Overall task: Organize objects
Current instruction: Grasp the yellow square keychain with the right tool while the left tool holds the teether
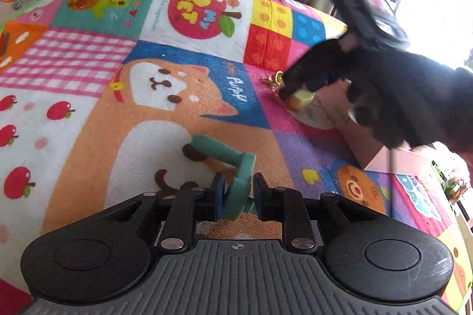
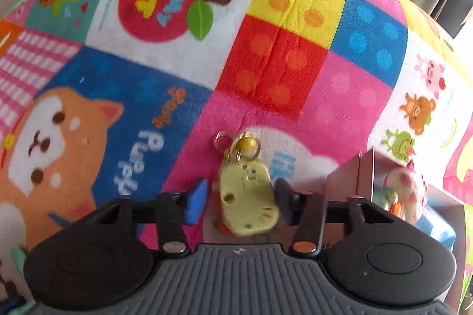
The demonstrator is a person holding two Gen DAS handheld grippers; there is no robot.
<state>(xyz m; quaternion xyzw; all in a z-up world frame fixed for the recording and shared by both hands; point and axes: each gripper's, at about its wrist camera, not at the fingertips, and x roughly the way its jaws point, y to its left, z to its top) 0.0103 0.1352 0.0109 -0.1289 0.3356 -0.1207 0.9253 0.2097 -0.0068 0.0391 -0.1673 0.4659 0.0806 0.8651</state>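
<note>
Left tool point(image 1: 238, 192) clamped on a green foam-like looped toy point(image 1: 236, 167) just above the colourful patchwork play mat point(image 1: 177, 78). Right tool point(image 2: 239, 196) narrowed around a pale yellow cheese-shaped keychain point(image 2: 246, 196) with gold rings; pad contact unclear. Brown cardboard box point(image 2: 348, 176) just beside it.

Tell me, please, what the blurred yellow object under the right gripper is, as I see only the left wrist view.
Observer: A pale yellow, cheese-shaped plastic charm with a cartoon face, on a gold key ring.
Operator: My left gripper holds the teal foam toy; does the right gripper grip the charm?
Observer: Not fully: its blue pad stands clear of the charm's edge.
Operator: What is in the brown cardboard box?
Observer: A white toy figure with pink spots.
</note>
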